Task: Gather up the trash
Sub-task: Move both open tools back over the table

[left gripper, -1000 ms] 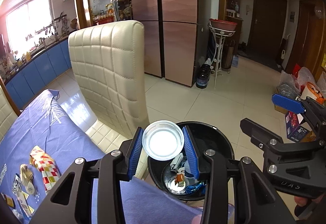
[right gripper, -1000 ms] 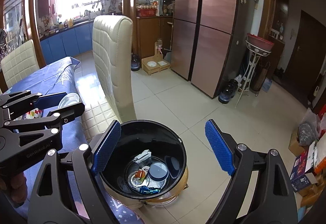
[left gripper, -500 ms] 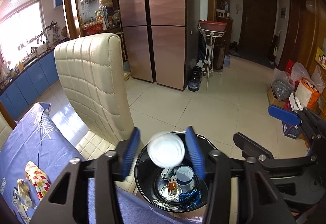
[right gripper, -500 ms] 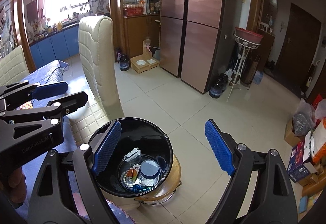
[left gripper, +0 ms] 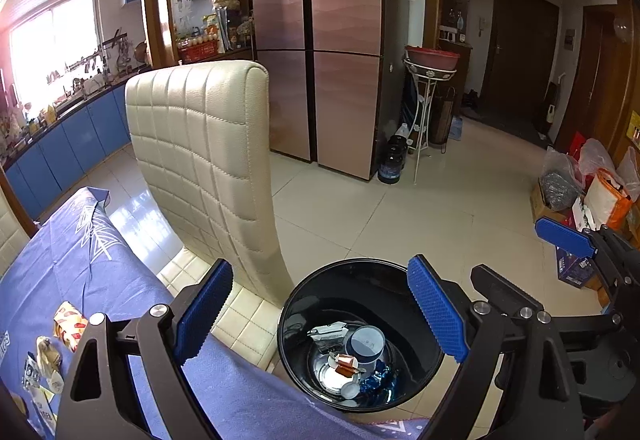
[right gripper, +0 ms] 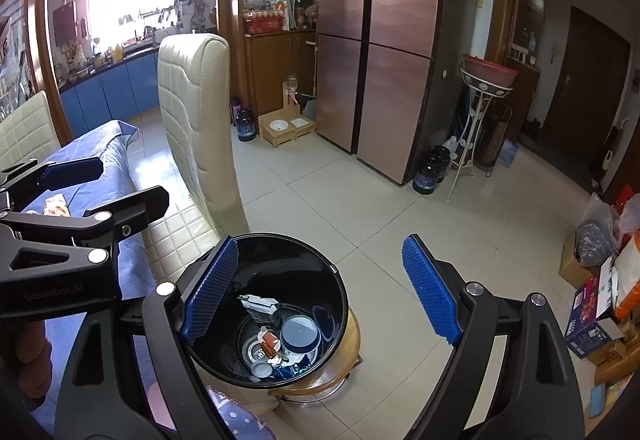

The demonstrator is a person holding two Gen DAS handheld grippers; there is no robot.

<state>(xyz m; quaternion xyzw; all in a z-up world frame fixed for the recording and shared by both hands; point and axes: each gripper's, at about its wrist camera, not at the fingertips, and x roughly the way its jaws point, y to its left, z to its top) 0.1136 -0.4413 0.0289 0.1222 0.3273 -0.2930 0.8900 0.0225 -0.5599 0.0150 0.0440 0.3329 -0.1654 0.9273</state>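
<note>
Left wrist view: at the far left, crumpled printed snack wrappers [left gripper: 66, 326] lie on the blue patterned tablecloth [left gripper: 92, 260]; they look light, soft and crinkly, best pinched across a bunched fold. Further right, the left gripper [left gripper: 320, 314] hangs above the round black trash bin [left gripper: 304, 304] beside the cream quilted chair [left gripper: 208, 160], its jaws opening with nothing between them. The right gripper [right gripper: 318, 286] is spread wide and empty over the same bin.
</note>
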